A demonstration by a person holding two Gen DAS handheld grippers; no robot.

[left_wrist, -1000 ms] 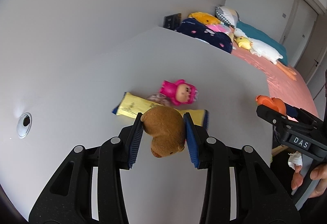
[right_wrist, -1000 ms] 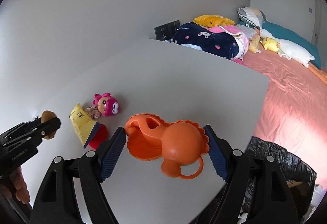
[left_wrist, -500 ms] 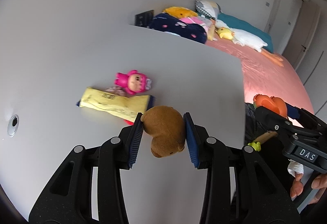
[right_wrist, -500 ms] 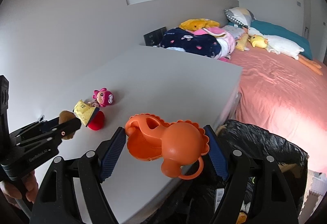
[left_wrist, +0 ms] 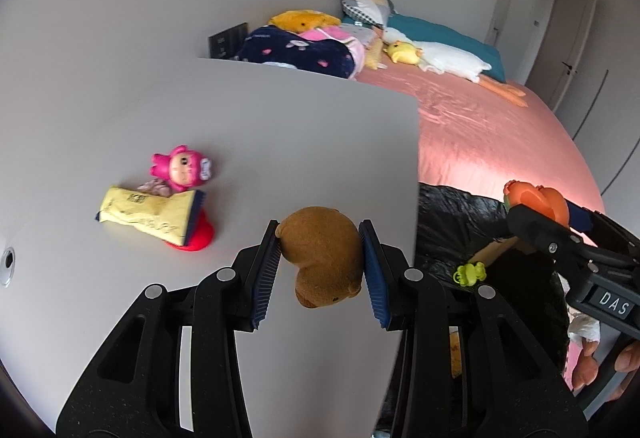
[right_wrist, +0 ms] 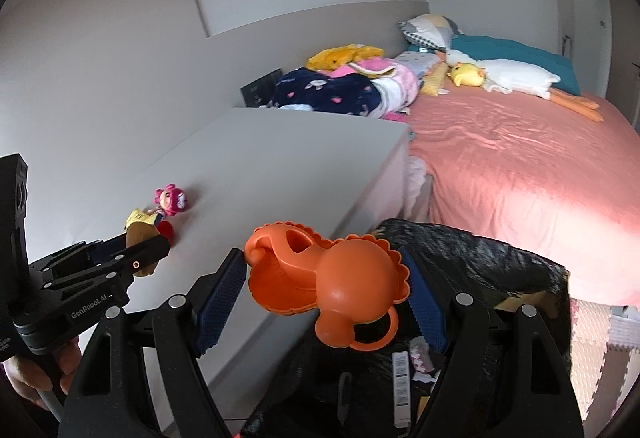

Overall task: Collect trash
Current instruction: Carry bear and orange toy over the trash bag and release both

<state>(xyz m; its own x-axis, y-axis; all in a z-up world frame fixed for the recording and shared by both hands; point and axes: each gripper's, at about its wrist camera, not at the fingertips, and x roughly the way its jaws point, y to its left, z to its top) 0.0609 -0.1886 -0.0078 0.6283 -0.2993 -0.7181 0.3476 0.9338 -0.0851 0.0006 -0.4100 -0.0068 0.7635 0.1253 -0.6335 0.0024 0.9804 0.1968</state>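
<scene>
Bear [left_wrist: 322, 258] and orange toy [right_wrist: 332, 276] in fingers

Brown plush toy [left_wrist: 322, 258]; orange plastic toy [right_wrist: 332, 278]; black trash bag [right_wrist: 480, 254]; pink doll [left_wrist: 182, 168] beside yellow wrapper [left_wrist: 148, 214].

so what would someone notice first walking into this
Each claw grips a toy: the left claw holds a brown plush bear over the white table, and the right claw an orange plastic toy above the open black trash bag. Behind, a pink bed stretches away.
</scene>
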